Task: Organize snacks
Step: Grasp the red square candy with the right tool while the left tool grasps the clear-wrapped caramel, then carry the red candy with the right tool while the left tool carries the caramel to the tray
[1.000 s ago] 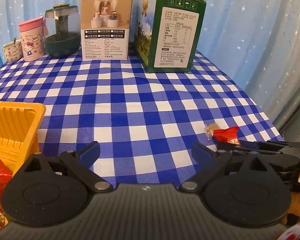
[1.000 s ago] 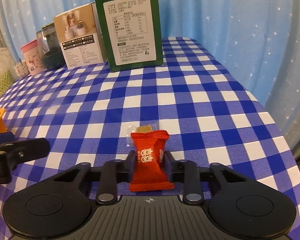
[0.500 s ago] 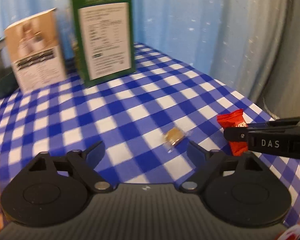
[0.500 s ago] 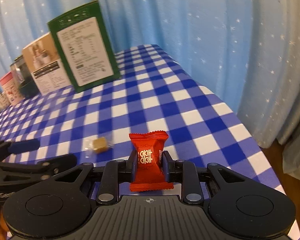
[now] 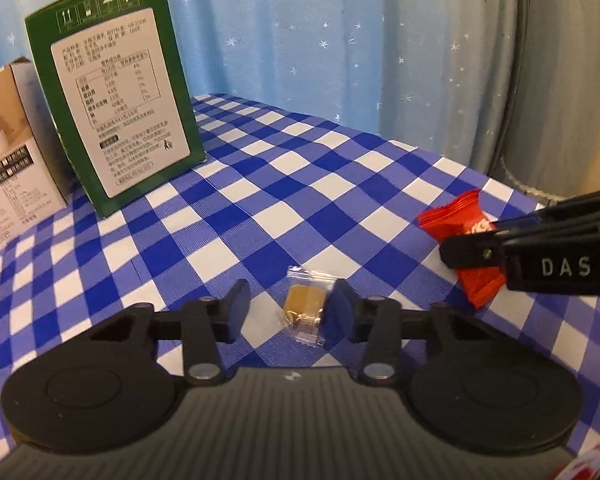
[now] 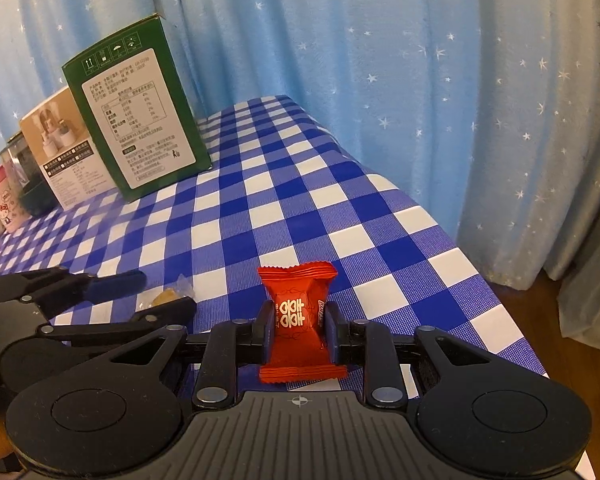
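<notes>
Since the earlier frame, my left hand-held gripper has advanced over the clear-wrapped candy; its jaws are closing, the right pad beside the crinkly wrapper, long axis pointing ahead. My right hand-held gripper clamps the glossy red packet, above the checked bench.
</notes>
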A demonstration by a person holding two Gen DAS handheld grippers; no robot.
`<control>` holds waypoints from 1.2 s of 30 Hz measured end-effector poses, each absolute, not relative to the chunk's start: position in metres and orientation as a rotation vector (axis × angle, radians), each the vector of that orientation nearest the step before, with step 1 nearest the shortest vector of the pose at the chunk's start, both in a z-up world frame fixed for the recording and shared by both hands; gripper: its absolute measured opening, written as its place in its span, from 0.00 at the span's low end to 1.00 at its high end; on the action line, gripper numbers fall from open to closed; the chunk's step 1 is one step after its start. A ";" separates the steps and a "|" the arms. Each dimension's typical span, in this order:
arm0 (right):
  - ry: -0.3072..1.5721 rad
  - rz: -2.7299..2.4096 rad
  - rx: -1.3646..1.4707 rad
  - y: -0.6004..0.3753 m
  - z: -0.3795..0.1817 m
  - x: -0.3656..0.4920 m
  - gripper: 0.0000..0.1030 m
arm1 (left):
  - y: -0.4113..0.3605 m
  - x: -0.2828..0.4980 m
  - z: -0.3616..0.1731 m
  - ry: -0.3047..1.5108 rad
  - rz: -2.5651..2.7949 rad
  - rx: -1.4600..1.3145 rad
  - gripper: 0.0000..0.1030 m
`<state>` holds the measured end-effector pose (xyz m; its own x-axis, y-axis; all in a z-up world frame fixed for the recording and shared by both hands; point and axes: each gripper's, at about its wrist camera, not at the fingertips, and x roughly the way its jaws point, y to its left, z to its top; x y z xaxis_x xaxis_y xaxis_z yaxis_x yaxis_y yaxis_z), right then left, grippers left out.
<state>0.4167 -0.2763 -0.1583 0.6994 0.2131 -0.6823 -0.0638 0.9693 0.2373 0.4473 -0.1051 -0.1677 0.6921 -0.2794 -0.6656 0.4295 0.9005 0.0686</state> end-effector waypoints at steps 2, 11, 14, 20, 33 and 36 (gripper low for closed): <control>0.781 0.159 0.204 -0.276 -0.158 0.417 0.25 | -0.105 0.447 -0.166 0.722 -0.409 0.204 0.23; 0.769 0.178 0.214 -0.272 -0.153 0.413 0.25 | -0.085 0.419 -0.156 0.770 -0.285 0.016 0.18; 0.781 0.186 0.204 -0.269 -0.152 0.405 0.25 | -0.076 0.398 -0.148 0.776 -0.244 -0.010 0.18; 0.778 0.240 0.186 -0.253 -0.138 0.374 0.25 | -0.052 0.350 -0.127 0.795 -0.157 -0.061 0.18; 0.807 0.319 0.141 -0.216 -0.107 0.261 0.25 | -0.003 0.239 -0.078 0.783 -0.055 -0.121 0.18; 0.803 0.323 0.145 -0.212 -0.094 0.240 0.25 | 0.006 0.216 -0.068 0.776 -0.039 -0.136 0.18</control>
